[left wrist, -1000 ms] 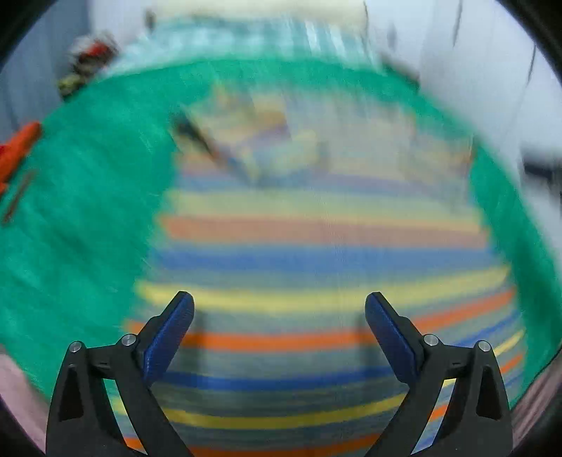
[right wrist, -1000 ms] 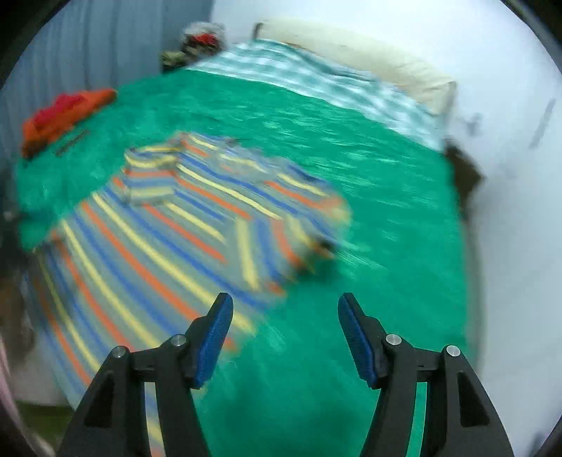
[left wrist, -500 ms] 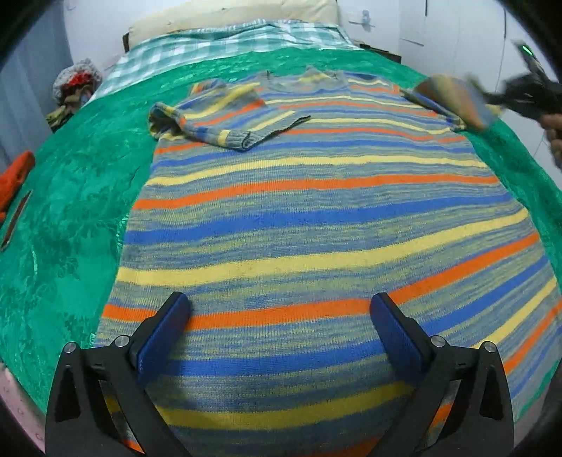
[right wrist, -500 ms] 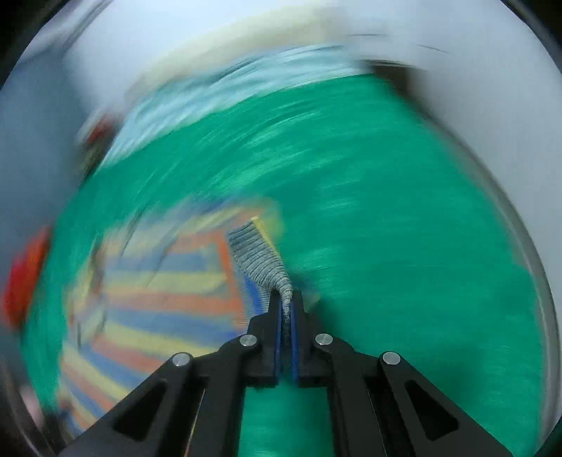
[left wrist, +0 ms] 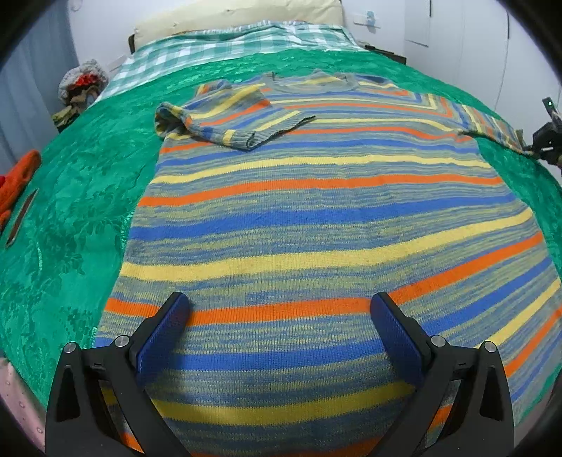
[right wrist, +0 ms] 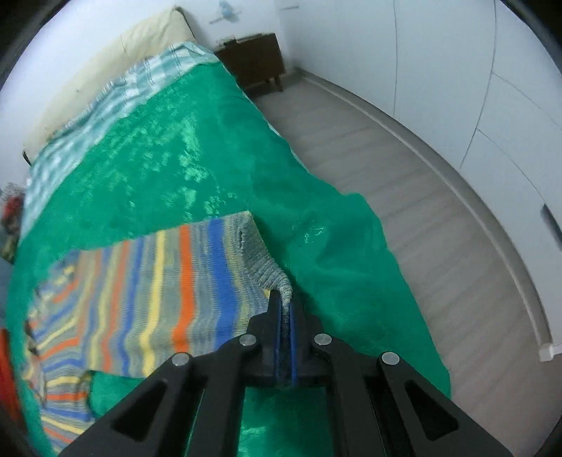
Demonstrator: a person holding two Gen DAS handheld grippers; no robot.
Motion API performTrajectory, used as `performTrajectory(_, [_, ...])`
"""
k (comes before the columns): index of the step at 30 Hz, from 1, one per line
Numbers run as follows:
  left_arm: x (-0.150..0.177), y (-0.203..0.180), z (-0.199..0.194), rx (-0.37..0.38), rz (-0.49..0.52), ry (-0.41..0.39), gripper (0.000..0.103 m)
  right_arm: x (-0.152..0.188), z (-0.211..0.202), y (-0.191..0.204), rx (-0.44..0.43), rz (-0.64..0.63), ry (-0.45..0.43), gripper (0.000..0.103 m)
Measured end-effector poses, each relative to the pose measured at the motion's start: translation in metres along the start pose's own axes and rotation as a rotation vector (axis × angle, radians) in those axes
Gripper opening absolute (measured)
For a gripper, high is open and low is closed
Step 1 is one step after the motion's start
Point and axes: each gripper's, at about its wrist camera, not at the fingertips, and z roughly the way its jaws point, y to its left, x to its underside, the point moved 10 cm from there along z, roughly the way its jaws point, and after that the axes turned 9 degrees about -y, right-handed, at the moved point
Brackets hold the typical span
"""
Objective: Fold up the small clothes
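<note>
A home bedroom: a bed (left wrist: 87,197) under a green cover, a cream pillow (left wrist: 239,14) at twelve o'clock, a dark nightstand (right wrist: 253,66) beside it, white wardrobe doors (right wrist: 491,105) at two o'clock.

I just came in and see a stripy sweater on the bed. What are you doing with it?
A person is folding the striped sweater spread on the green bedspread. The right tool is shut on the cuff of one sleeve, stretched out sideways. The other sleeve lies folded across the chest. The left tool hovers open over the hem, gripping nothing.
</note>
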Motion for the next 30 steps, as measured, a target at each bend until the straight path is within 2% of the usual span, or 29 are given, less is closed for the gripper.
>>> performTrajectory(4, [0.000, 0.001, -0.002, 0.009, 0.001, 0.031, 0.103, 0.001, 0.005, 0.005, 0.064, -0.112, -0.011, 0.002])
performTrajectory(6, [0.001, 0.002, -0.007, 0.019, 0.008, 0.088, 0.102, 0.001, 0.004, 0.006, 0.068, -0.125, -0.014, 0.003])
performTrajectory(8, [0.004, 0.006, -0.019, 0.025, 0.022, 0.189, 0.101, 0.004, 0.002, 0.005, 0.055, -0.128, -0.005, 0.008])
performTrajectory(9, [0.004, 0.010, -0.030, 0.039, 0.026, 0.219, 0.101, 0.006, -0.001, 0.005, 0.050, -0.121, -0.005, 0.025])
performTrajectory(10, [0.001, 0.012, -0.040, 0.055, 0.025, 0.220, 0.101, 0.007, -0.008, -0.001, 0.073, -0.121, -0.012, 0.049])
performTrajectory(11, [-0.009, 0.018, -0.055, 0.079, 0.023, 0.196, 0.101, 0.008, -0.019, -0.011, 0.124, -0.134, -0.028, 0.060])
performTrajectory(12, [-0.023, 0.024, -0.069, 0.096, 0.023, 0.160, 0.101, 0.007, -0.033, -0.016, 0.162, -0.153, -0.059, 0.065])
performTrajectory(15, [-0.087, 0.042, -0.095, 0.120, 0.044, 0.005, 0.102, 0.018, -0.080, -0.023, 0.197, -0.223, -0.142, 0.065])
performTrajectory(18, [-0.141, 0.041, -0.076, 0.175, 0.092, -0.083, 0.102, 0.044, -0.118, -0.003, 0.100, -0.233, -0.167, 0.065])
performTrajectory(21, [-0.162, 0.020, -0.017, 0.191, 0.240, -0.081, 0.097, 0.083, -0.144, 0.034, -0.022, -0.242, -0.162, 0.065])
performTrajectory(22, [-0.160, 0.014, -0.002, 0.197, 0.278, -0.062, 0.093, 0.099, -0.150, 0.048, -0.061, -0.240, -0.152, 0.065])
performTrajectory(23, [-0.153, 0.006, 0.021, 0.202, 0.332, -0.020, 0.081, 0.114, -0.154, 0.060, -0.099, -0.233, -0.139, 0.065])
performTrajectory(25, [-0.133, -0.001, 0.064, 0.189, 0.408, 0.085, 0.074, 0.147, -0.162, 0.082, -0.167, -0.225, -0.110, 0.065])
performTrajectory(27, [-0.119, 0.003, 0.094, 0.154, 0.423, 0.150, 0.066, 0.174, -0.170, 0.095, -0.198, -0.226, -0.094, 0.065])
performTrajectory(28, [-0.115, 0.010, 0.103, 0.157, 0.391, 0.177, 0.062, 0.185, -0.172, 0.101, -0.208, -0.230, -0.088, 0.065])
performTrajectory(29, [-0.114, 0.016, 0.108, 0.183, 0.319, 0.188, 0.045, 0.194, -0.175, 0.104, -0.214, -0.234, -0.082, 0.065])
performTrajectory(30, [-0.118, 0.024, 0.109, 0.188, 0.254, 0.187, 0.002, 0.203, -0.177, 0.108, -0.220, -0.239, -0.075, 0.065])
